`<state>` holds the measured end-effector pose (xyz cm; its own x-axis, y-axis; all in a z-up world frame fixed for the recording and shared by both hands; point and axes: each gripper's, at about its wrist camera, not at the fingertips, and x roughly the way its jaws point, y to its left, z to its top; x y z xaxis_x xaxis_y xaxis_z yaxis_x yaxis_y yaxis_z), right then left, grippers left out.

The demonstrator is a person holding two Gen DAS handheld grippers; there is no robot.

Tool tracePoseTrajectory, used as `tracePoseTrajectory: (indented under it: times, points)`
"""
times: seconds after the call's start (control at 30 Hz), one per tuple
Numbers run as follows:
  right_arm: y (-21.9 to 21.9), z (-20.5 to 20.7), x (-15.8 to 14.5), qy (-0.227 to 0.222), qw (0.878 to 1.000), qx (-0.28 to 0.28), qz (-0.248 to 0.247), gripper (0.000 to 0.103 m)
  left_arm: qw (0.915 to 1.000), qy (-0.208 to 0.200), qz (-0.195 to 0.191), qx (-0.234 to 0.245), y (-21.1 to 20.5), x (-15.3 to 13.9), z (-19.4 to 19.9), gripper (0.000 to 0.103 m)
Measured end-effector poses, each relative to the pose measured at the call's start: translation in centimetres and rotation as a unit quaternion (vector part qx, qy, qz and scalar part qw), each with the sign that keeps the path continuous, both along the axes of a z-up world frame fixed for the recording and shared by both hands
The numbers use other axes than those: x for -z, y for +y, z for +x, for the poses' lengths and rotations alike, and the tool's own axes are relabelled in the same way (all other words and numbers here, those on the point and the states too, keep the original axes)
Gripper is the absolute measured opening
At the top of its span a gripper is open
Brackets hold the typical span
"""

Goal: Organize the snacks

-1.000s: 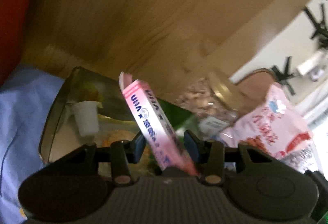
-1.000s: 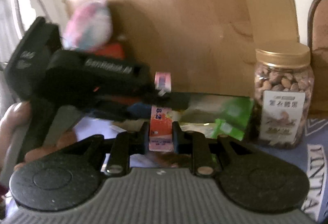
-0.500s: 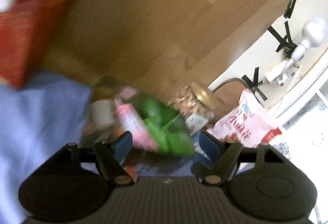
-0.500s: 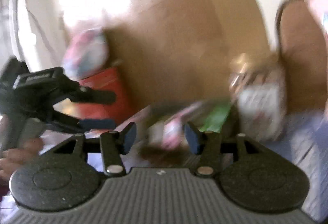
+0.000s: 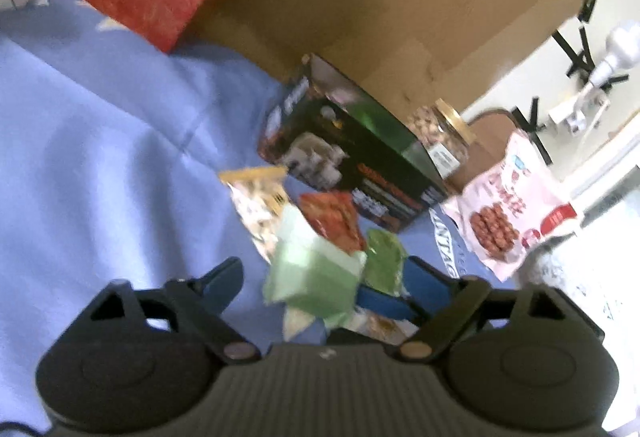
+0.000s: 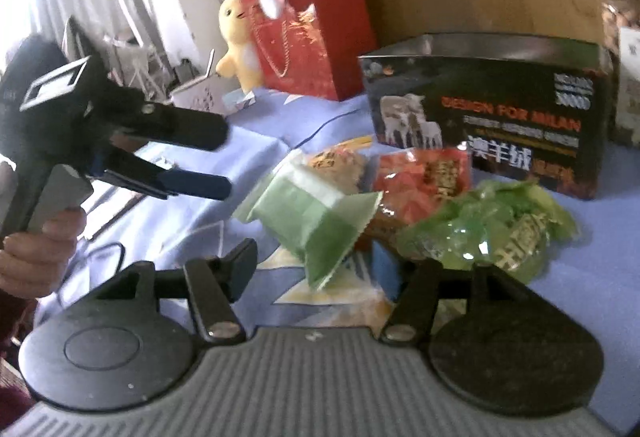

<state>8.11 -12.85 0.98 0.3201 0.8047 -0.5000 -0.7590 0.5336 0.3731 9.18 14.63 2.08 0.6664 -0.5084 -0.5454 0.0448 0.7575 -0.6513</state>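
Both grippers are spread wide and hold nothing. Between the fingers of the right gripper, a little ahead of the tips, lies the pale green packet, so the right hand is the one aimed at it. The packet is tilted: its long axis runs from far-left to near-right, with the near corner pointing down toward the gap of the jaws. The picture is blurred, so I cannot tell if it rests flat on the blue cloth or leans on the snacks behind it. Just to the right lies the crumpled green bag, and behind are the red packet and the yellowish packet. Farther still stands the dark open box, probably where the snacks should go. The left gripper also faces the pale green packet, and from the right wrist view it hovers to the left, higher.
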Motion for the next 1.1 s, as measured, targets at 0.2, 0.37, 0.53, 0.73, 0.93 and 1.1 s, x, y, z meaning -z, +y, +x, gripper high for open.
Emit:
tracePoseTrajectory:
  times: [0.2, 0.37, 0.53, 0.73, 0.93, 1.1]
  points:
    - [1.0, 0.0, 0.2, -0.03, 0.999, 0.019, -0.031, 0.048, 0.9992, 0.034, 0.016, -0.014, -1.5, 2.3, 0.6, 0.035]
    - [1.0, -0.4, 0.5, -0.042, 0.999, 0.015, -0.027, 0.044, 0.9991, 0.036, 0.005, -0.022, -1.4, 2.3, -0.7, 0.034]
    - [0.7, -2.5, -0.4, -0.114, 0.993, 0.008, -0.011, 0.044, 0.9996, 0.005, 0.007, -0.025, -1.3, 0.6, -2.3, 0.034]
    - [0.8, -1.8, -0.2, -0.103, 0.994, 0.02, -0.02, 0.04, 0.9996, 0.005, 0.017, -0.022, -2.0, 0.4, -1.4, 0.034]
    - [-0.9, -0.6, -1.8, -0.134, 0.988, 0.081, 0.009, 0.04, 0.9995, -0.028, 0.015, 0.009, -3.5, -2.7, 2.2, 0.034]
    - [-2.6, 3.1, -4.2, -0.158, 0.977, 0.143, 0.014, 0.04, 0.9957, -0.081, 0.034, 0.032, -6.2, -5.8, 7.6, 0.034]
